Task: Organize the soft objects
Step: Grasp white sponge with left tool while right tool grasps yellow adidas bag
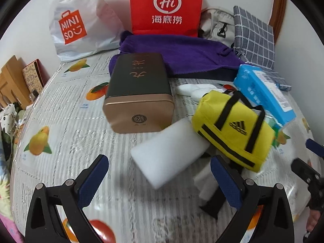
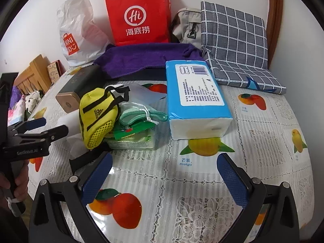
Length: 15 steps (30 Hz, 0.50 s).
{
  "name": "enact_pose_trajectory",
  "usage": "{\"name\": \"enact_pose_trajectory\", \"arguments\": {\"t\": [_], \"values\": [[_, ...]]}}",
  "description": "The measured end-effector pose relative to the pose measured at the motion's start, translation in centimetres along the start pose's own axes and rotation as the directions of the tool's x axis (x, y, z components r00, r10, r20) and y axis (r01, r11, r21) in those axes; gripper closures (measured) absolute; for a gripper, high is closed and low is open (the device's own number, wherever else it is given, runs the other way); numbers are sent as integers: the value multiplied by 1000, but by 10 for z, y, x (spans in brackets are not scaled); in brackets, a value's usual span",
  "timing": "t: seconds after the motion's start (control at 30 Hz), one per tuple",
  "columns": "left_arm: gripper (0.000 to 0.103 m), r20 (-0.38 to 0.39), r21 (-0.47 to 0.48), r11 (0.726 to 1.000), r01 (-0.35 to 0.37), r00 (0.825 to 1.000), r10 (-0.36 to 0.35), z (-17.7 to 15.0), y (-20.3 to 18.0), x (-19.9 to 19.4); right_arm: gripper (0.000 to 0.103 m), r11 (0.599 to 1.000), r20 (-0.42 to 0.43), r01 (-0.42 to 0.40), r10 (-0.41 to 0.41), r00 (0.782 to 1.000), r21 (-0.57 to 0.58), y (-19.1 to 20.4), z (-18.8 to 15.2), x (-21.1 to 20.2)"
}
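The white foam block (image 1: 170, 151) lies flat on the fruit-print plastic tablecloth (image 1: 60, 121), just ahead of the left gripper (image 1: 160, 174), its near corner between the blue pads; touching it on the right, the small yellow fabric duffel bag with black straps (image 1: 230, 129) slumps on a heap of packets; behind stands the dark-and-gold rectangular tin (image 1: 139, 95); further right, the blue-wrapped tissue pack (image 2: 196, 99). The risk, I'd say: a push forward could shove the light foam into the tin or drag the bag's strap along, because everything crowds together. Left tongs spread wide, gripping nothing, not clearly touching the foam; the right gripper (image 2: 164, 176) equally wide apart, empty, hanging over bare cloth well short of the tissues.
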<state>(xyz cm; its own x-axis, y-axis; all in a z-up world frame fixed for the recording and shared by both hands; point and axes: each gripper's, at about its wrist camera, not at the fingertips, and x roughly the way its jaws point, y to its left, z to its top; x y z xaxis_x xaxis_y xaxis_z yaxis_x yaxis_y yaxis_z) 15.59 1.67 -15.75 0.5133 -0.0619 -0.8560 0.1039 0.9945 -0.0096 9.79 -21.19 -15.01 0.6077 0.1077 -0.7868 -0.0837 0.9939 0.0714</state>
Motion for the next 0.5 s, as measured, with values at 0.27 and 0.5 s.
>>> {"name": "enact_pose_trajectory", "arguments": {"t": [0.27, 0.5], "values": [[21, -36, 48, 999, 19, 999, -17, 4, -9, 27, 1, 1000, 6, -12, 12, 1000, 0, -2, 2, -2], [24, -18, 28, 998, 52, 998, -52, 0, 9, 16, 1, 993, 55, -110, 112, 992, -40, 24, 16, -9]]}}
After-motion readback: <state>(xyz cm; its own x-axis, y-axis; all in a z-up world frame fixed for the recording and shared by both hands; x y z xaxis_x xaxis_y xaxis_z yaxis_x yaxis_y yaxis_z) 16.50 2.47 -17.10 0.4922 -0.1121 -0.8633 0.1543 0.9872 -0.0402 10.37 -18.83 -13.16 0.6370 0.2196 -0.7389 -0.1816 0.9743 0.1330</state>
